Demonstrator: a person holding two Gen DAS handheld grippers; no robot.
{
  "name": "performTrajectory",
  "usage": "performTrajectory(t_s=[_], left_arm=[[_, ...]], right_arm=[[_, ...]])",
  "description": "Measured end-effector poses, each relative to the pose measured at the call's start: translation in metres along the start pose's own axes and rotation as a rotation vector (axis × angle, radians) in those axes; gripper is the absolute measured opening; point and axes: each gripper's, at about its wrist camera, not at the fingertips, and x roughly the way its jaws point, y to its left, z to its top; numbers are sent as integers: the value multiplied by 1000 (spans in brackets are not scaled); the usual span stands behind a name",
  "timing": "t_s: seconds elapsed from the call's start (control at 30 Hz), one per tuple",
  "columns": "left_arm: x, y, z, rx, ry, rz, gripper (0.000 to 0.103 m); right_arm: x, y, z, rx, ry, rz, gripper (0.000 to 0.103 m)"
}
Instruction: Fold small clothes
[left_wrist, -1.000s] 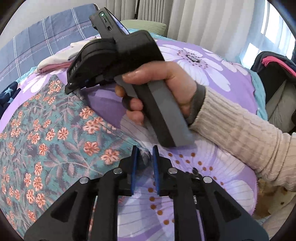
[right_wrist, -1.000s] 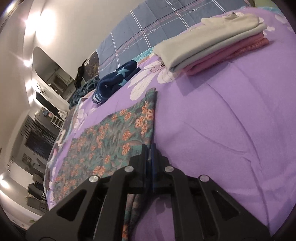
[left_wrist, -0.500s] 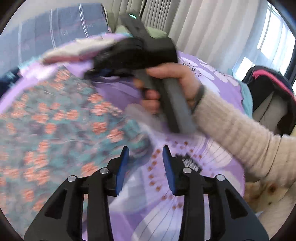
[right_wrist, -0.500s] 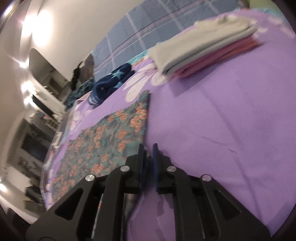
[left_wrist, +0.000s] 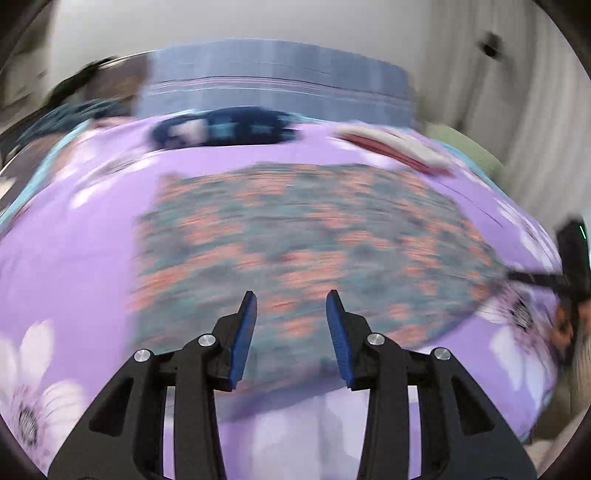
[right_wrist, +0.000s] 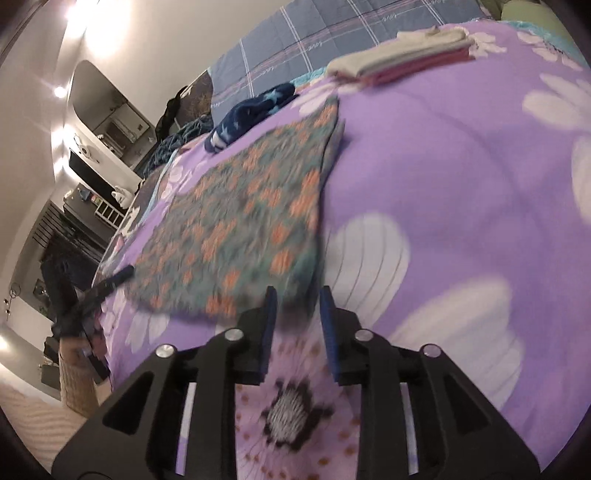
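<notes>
— Purple flower-print bedspread (right_wrist: 461, 177) fills both views; what lies around the teal cloth with orange flowers (right_wrist: 243, 221)?
— Beyond it a dark blue star-print garment (right_wrist: 255, 109), to its far right a folded stack of cream and pink clothes (right_wrist: 402, 59), nothing on top of it
— And the cloth?
— Flat, squarish, blurred, mid-bed
— Jaws?
— Left gripper (left_wrist: 291, 325) parted, empty, over the cloth's near edge; right gripper (right_wrist: 295, 325) is opening, narrow, empty, at its near right corner
</notes>
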Motion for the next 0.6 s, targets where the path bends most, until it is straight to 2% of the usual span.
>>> performTrajectory(t_s=[0.03, 0.07, 0.1, 0.13, 0.17, 0.27, 0.33, 0.43, 0.5, 0.57, 0.6], left_arm=[[-3, 11, -2, -19, -7, 23, 40], [-8, 21, -4, -34, -13, 46, 40], [-14, 31, -7, -43, -26, 67, 40], [-18, 37, -5, -46, -37, 77, 40], [-24, 43, -6, -48, -56, 85, 40], [-43, 63, -11, -65, -113, 86, 41], [-52, 72, -18, -82, -128, 96, 41], [-54, 91, -24, -128, -137, 94, 41], [-54, 97, -28, -145, -138, 54, 41], [-54, 95, -30, -121, -141, -2, 37], [-53, 94, -31, -108, -140, -3, 36]], right_arm=[[3, 0, -3, 3, -6, -33, 29], [4, 2, -3, 0, -16, -77, 11], [3, 2, -2, 3, -29, -132, 2], [0, -1, -3, 29, -53, -183, 0], [-7, -6, -4, 75, -89, -279, 0], [-22, -14, -8, 164, -97, -270, 0], [-34, -1, -7, 149, -121, -266, 1], [-40, 42, 1, 7, -158, -300, 4], [-25, 92, 4, -146, -146, -274, 6], [0, 138, -1, -276, -113, -228, 19], [14, 159, -5, -336, -94, -209, 22]])
